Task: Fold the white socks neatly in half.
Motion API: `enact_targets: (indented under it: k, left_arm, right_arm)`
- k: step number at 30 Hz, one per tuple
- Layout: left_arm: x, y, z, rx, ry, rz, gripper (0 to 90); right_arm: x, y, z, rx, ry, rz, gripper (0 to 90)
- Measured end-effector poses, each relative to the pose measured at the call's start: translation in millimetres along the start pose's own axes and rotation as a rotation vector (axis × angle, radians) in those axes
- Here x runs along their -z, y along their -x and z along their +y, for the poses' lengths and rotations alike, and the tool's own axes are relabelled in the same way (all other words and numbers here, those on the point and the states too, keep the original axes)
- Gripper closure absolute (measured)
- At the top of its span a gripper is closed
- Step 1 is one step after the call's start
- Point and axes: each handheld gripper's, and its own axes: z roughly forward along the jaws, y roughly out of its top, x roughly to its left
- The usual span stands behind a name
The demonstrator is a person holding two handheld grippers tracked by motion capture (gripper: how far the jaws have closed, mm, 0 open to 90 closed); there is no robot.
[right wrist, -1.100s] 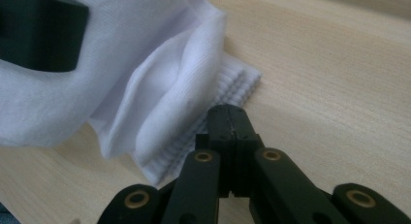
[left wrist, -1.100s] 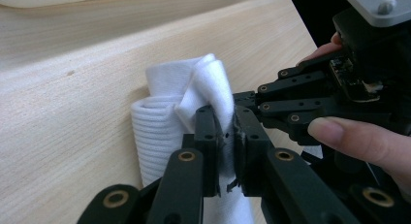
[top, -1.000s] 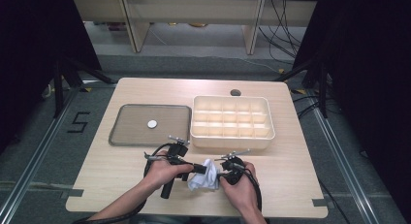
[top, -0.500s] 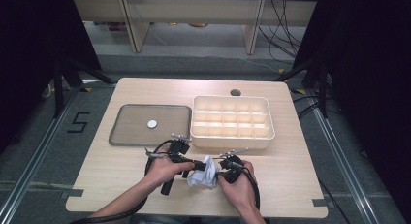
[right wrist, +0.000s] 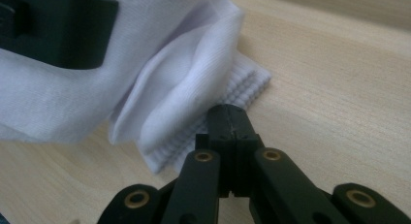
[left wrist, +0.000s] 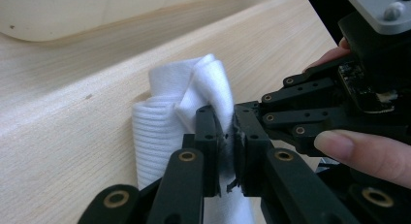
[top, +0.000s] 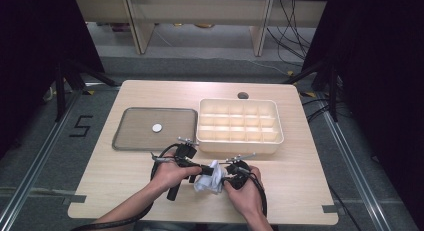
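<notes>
Two grippers meet over a white sock (top: pixel 209 177) near the front edge of the table (top: pixel 300 166). The left gripper (left wrist: pixel 225 136) pinches a fold of the sock. The right gripper (right wrist: pixel 231 124) is closed tight with nothing in it. The folding step looks half done. Next, I think the right one must open and grab the ribbed cuff.

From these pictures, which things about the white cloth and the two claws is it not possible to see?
- High view: the white cloth is small, and the hands cover its edges, so its folds cannot be read.
- Left gripper view: the left claw is shut on the cloth; the jaws hide the pinched part.
- Right gripper view: the right claw is shut; whether it pinches the cloth's ribbed edge cannot be told.
- High view: the small white disc on the grey tray is too small to identify.
</notes>
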Motion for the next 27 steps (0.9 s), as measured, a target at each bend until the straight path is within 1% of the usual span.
enact_targets:
  k: [1,2,3,4,5,6,7,8,9,10,11,12,13,14,15,16,17,18,20,21,24,25,26,27]
  left_arm:
    - [0.3,-0.3,0.2,0.004,-0.001,0.001,81.9]
    - [0.4,-1.6,0.3,-0.001,0.009,-0.001,81.9]
    - [1.5,-1.7,1.1,0.002,0.001,0.007,81.9]
    - [1.8,-2.5,1.5,0.000,0.006,0.006,81.9]
    - [2.3,-2.9,1.9,0.002,0.006,0.005,82.0]
    - [2.2,-3.1,2.1,0.004,0.010,0.005,81.9]
    - [2.8,-3.0,2.8,0.006,0.005,0.008,81.9]
    - [3.0,-3.3,3.3,0.002,0.005,0.009,81.9]
    - [3.3,-3.4,3.9,0.001,0.003,0.009,81.9]
    - [3.2,-3.3,4.3,0.007,0.005,0.007,81.9]
    - [3.2,-3.5,4.8,0.005,0.004,0.009,81.9]
    - [3.0,-3.2,5.3,0.008,0.002,0.012,81.9]
    - [3.1,-3.4,5.8,0.008,0.000,0.012,81.9]
    - [3.2,-3.8,6.2,0.005,-0.001,0.012,81.8]
    - [3.3,-4.6,6.4,0.005,0.002,0.010,81.8]
    - [3.6,-4.8,6.9,0.006,0.000,0.014,81.8]
    - [3.7,-5.0,7.2,0.008,0.000,0.016,81.9]
    - [3.8,-5.3,7.5,0.011,0.001,0.014,81.8]
    - [4.1,-6.1,8.3,0.006,-0.003,0.015,81.8]
    - [4.2,-6.1,8.8,0.006,-0.006,0.019,81.8]
    - [2.8,-6.6,9.4,0.009,-0.007,0.018,81.7]
    - [2.3,-6.4,9.6,0.013,-0.009,0.020,81.7]
    - [0.7,-5.8,9.4,0.022,0.001,0.012,81.7]
    - [0.9,-6.2,10.1,0.016,-0.009,0.014,81.7]
  right_arm:
    - [0.6,-0.9,-0.1,-0.013,-0.004,0.007,90.0]
    - [0.7,2.1,-0.3,0.019,0.001,-0.005,90.0]
    - [2.7,2.6,0.7,-0.005,0.006,-0.007,90.0]
    - [4.6,5.2,1.3,0.008,0.018,-0.011,90.0]
    - [6.3,6.6,2.8,-0.009,0.030,-0.018,90.0]
    - [7.6,9.3,4.0,-0.009,0.036,-0.028,90.0]
    - [8.5,10.2,5.3,-0.029,0.041,-0.028,90.0]
    - [8.3,13.5,6.4,-0.012,0.048,-0.033,90.0]
    - [7.9,15.0,6.8,-0.006,0.051,-0.037,90.0]
    - [6.8,16.4,7.6,-0.018,0.036,-0.041,90.0]
    - [6.2,17.4,8.1,-0.018,0.031,-0.047,90.0]
    - [5.8,17.7,8.6,-0.027,0.027,-0.044,90.0]
    - [4.3,19.8,9.8,-0.021,0.047,-0.045,90.0]
    - [5.2,18.6,10.6,-0.067,0.035,-0.050,90.0]
    - [5.3,22.1,11.4,-0.051,0.043,-0.058,90.0]
    - [5.8,23.8,12.0,-0.065,0.032,-0.065,90.0]
    - [5.8,24.8,13.2,-0.089,0.041,-0.030,90.0]
    - [6.1,23.9,14.1,-0.108,0.030,-0.066,90.0]
    - [5.1,26.8,16.1,-0.074,0.026,-0.077,90.0]
    - [4.1,25.9,17.2,-0.087,0.028,-0.077,90.0]
    - [1.4,25.5,20.0,-0.075,0.016,-0.071,90.0]
    - [-0.7,26.4,20.2,-0.055,0.026,-0.077,90.0]
    - [-2.0,27.1,20.5,-0.031,0.034,-0.097,90.0]
    - [-1.8,27.8,20.4,-0.015,0.029,-0.081,90.0]
